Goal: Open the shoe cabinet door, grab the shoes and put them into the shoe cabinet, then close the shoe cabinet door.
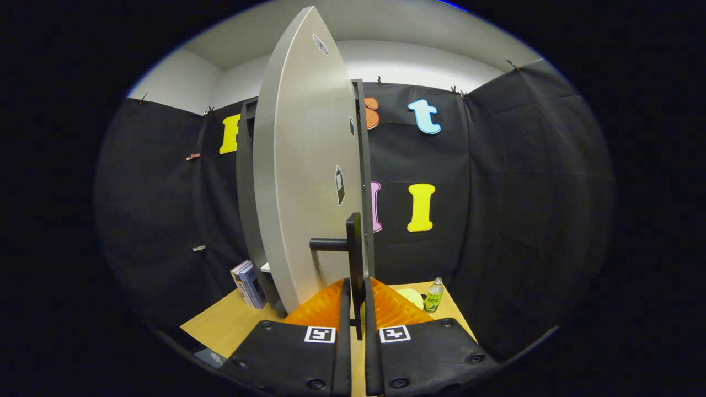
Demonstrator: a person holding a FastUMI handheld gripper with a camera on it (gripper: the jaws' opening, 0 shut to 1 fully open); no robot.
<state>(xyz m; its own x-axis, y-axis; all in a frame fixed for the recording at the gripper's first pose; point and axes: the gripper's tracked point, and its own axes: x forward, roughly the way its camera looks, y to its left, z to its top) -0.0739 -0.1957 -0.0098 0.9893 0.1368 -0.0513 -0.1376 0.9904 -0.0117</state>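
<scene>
Tool: tool [357, 309] clenched on the door handle [353, 248].
Door: cabinet door [303, 176] swung open.
Left: stowing shoes, closing up.

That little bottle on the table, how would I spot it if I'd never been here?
Start at the tall grey cabinet door, standing ajar, its dark handle clamped between the gripper fingers. Beyond them, to the right on the wooden table, stands a small clear bottle, the only upright thing with a green label.

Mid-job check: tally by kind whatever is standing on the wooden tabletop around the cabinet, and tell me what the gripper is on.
Bottles: 1, the green-labelled bottle
Books: 2, the leaning books
Cabinets: 1, the shoe cabinet
Total: 4
The gripper is shut on the door handle of the open door.
</scene>
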